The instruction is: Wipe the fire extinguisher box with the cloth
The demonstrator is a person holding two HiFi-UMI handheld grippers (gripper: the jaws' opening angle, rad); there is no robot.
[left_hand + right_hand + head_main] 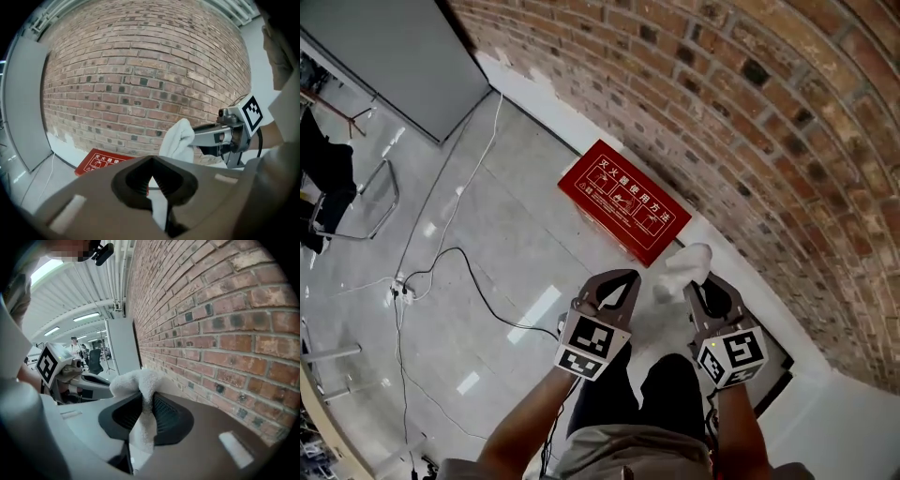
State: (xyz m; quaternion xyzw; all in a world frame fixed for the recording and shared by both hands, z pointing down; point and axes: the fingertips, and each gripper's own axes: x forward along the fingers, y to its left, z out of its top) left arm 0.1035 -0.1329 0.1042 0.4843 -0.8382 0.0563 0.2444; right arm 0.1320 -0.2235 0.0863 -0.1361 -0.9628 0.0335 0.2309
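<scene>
While the right gripper [701, 284] clamps the white cloth [682, 266] in its jaws, the left gripper [622, 278] is pinched closed on nothing, just beside it. Red fire extinguisher box [623, 199] lies on the floor [487, 244] against the brick wall [750, 112], below and ahead of both grippers, apart from the cloth.

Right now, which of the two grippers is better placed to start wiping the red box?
Right. The right gripper clamps the white cloth; the left gripper is shut and empty. Neither touches the red box yet.
</scene>
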